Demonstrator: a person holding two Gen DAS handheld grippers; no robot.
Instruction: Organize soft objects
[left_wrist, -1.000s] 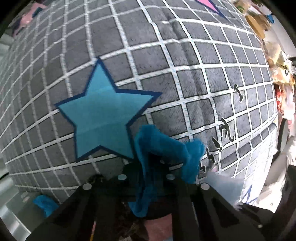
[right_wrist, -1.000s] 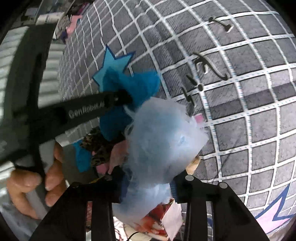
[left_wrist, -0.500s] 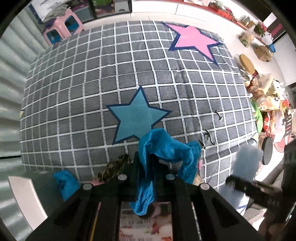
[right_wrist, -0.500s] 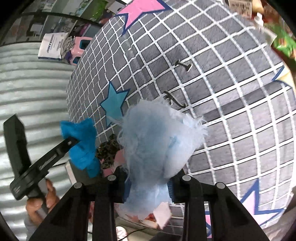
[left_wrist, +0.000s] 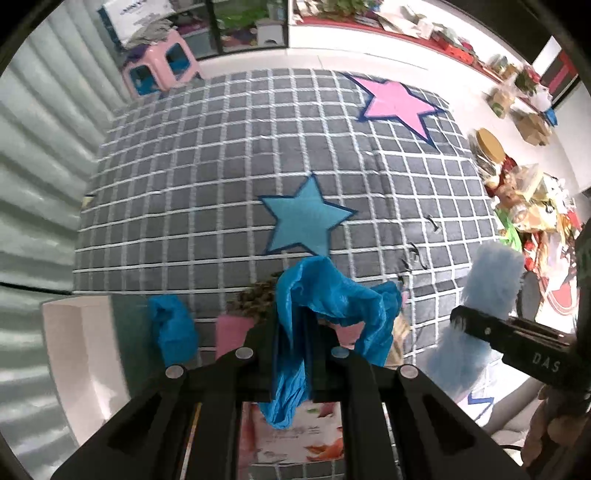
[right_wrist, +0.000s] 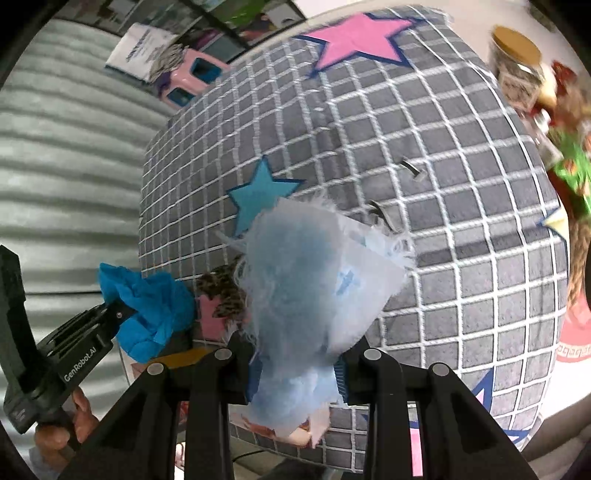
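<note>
Between the black fingers of the left gripper (left_wrist: 291, 363), a crumpled bright-blue cloth (left_wrist: 328, 306) is pinched and hangs above the near edge of the bed; the right gripper (right_wrist: 295, 360) likewise clamps a fluffy pale-blue fabric piece (right_wrist: 306, 280). A second ago both cameras were close over the grey grid-patterned bed cover (left_wrist: 221, 177), the turquoise star patch (left_wrist: 304, 221) filling much of the left view; now both have lifted well clear, so the whole cover and the room beyond show. That suggests both items are picked and ready to be carried to a sorting spot, which I cannot identify. Just beyond the left fingers lie a leopard-print fabric piece (left_wrist: 258, 297) on something pink and a second small blue cloth (left_wrist: 171, 332) at the bed's edge, probably still to be sorted. The left view alone shows a white box (left_wrist: 74, 339) beside the bed; farther off stand the pink star patch (left_wrist: 397, 99) and a pink plastic stool (left_wrist: 160, 62). The right view alone shows the hand (right_wrist: 55, 432) holding the left gripper.
</note>
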